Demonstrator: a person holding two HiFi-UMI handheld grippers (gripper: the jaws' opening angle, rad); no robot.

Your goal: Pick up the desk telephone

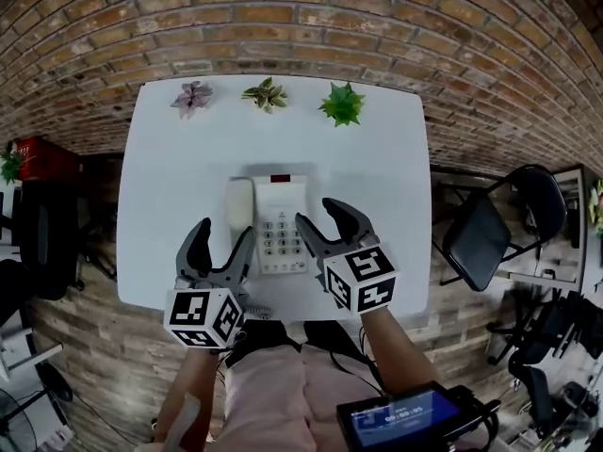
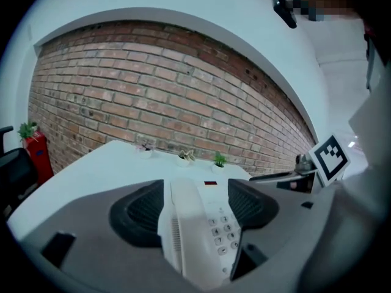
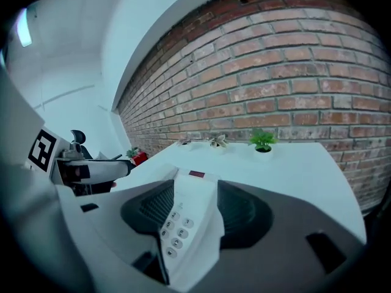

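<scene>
Near the front edge of the white tabletop (image 1: pixel 179 158), flanking the flat-lying desk telephone (image 1: pixel 283 219) with left claw (image 1: pixel 223 241) and right claw (image 1: pixel 323 217) both spread, pinching nothing, and liable to dislodge the loose handset (image 1: pixel 238 210) through an uneven squeeze on the smooth casing.

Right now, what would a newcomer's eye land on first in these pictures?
The white desk telephone sits near the front edge of the white table. The left tongs and right tongs are open at its near end, one toward each side. Behind it, three small potted plants line the far edge against a brick wall.
</scene>
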